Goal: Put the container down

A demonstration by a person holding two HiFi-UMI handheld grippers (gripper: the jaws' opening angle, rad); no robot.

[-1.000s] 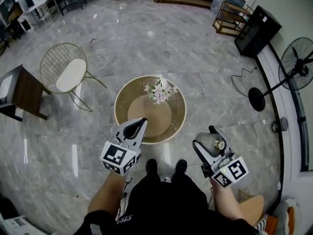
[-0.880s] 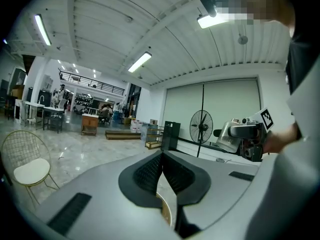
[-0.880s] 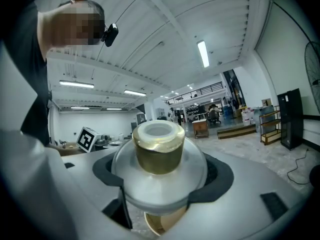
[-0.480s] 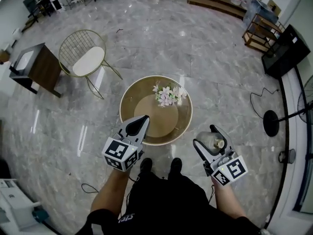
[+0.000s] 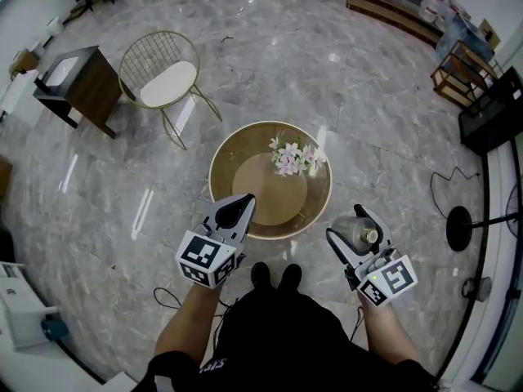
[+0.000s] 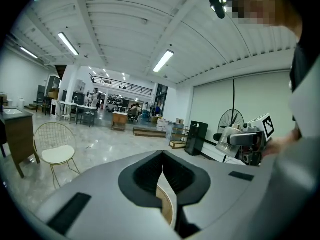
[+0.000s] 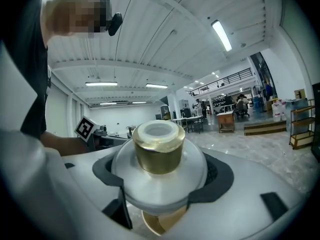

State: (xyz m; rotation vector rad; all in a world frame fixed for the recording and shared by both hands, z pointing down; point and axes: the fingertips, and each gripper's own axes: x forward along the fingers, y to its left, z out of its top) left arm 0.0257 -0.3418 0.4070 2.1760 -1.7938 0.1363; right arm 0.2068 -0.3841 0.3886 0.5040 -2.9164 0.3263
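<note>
**Glass container held aloft beside the table**

Glass-bodied and gold-necked, the container [image 5: 352, 233] is pinched round its wide body by the right gripper [image 5: 355, 226]. It is held in the air just right of the round table's rim [image 5: 219, 149], and its contents cannot be made out. Flowers [image 5: 292, 158] are seen on the table. Against half a second ago the grip is unchanged, while the wire chair [image 5: 163, 76] is carried further up-frame. The left gripper [image 5: 239, 211] is pressed together on nothing.

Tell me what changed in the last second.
Nothing was taken hold of or let go. The head view has swung: the wire chair and dark side table drifted right and up in it, and the fan stand slid toward the right edge. The right gripper stays shut on the container, the left gripper stays shut and empty, both near the round table.
</note>
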